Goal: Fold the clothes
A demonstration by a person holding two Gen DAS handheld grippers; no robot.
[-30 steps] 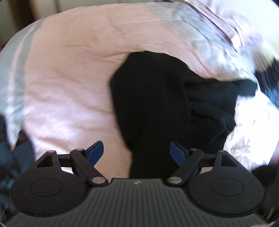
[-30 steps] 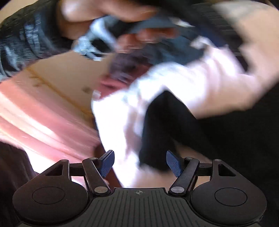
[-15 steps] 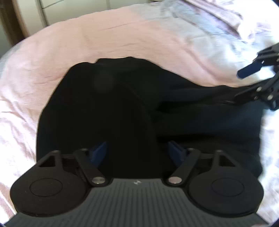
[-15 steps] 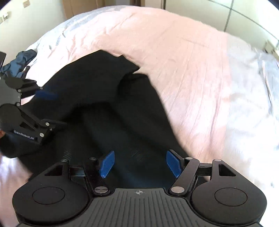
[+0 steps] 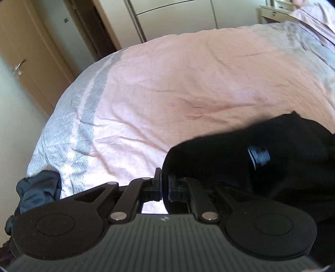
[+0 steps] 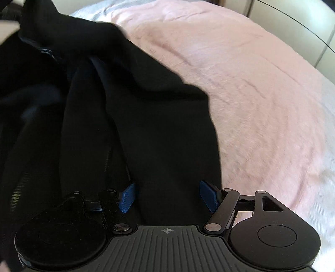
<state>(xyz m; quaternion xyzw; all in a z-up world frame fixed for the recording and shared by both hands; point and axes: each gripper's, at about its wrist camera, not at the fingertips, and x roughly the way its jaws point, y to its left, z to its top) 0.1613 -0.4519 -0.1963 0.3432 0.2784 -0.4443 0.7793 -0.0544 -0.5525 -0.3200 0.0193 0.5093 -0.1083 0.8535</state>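
Observation:
A black garment (image 5: pixel 282 159) lies crumpled on the pink bedsheet (image 5: pixel 188 83). In the left wrist view my left gripper (image 5: pixel 164 186) is shut, with the garment's left edge pinched between its pads. In the right wrist view the garment (image 6: pixel 146 125) fills the left half in long folds. My right gripper (image 6: pixel 168 196) hovers just over one fold, jaws wide open. The fold runs between the blue pads (image 6: pixel 127 197), and they do not press on it. A blurred blue part (image 5: pixel 258 155) shows over the black cloth.
A dark blue garment (image 5: pixel 37 192) is bunched at the bed's near left corner. Beyond the bed stand a wooden door (image 5: pixel 23 58) with a handle and white wardrobe fronts (image 5: pixel 178 18). Pink pillows (image 5: pixel 314 23) lie at the far right. Bare sheet (image 6: pixel 261 94) stretches right of the garment.
The left gripper's jaws went from wide open to shut on the garment's edge, and its view swung toward the bed's left side. The right gripper came down close over the black cloth, still open.

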